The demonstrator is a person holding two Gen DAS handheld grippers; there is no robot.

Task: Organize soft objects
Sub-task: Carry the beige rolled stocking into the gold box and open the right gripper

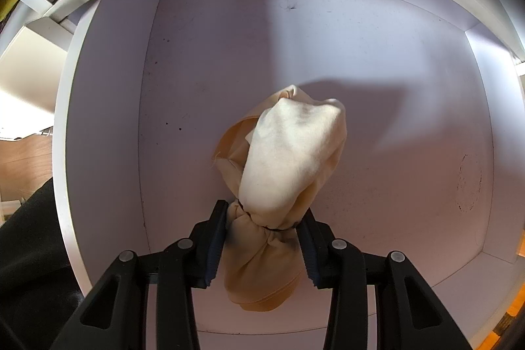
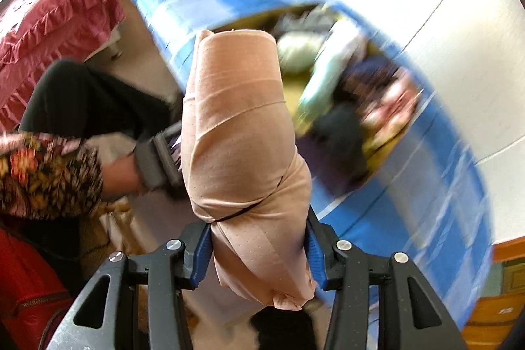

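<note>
Looking down the left wrist view, we see the left gripper (image 1: 262,228) clamped narrowly on a cream rolled cloth (image 1: 288,153) bound with a dark band, its free end hanging over the floor of a white drawer (image 1: 361,61). No other soft item shows in that drawer, so we judge this bundle to be among the first to go in, and it is not yet released. Turning to the right wrist view, which is blurred, we find the right gripper (image 2: 259,255) closed on a peach rolled cloth (image 2: 236,127), also banded, held up in the air near us. Beyond it to the right sits a blue checked basket (image 2: 426,186) with a jumble of other soft things inside. To the left a person's hand (image 2: 124,173) grips a handle. We judge the sorting to be early: two rolls in hand, many pieces left.
</note>
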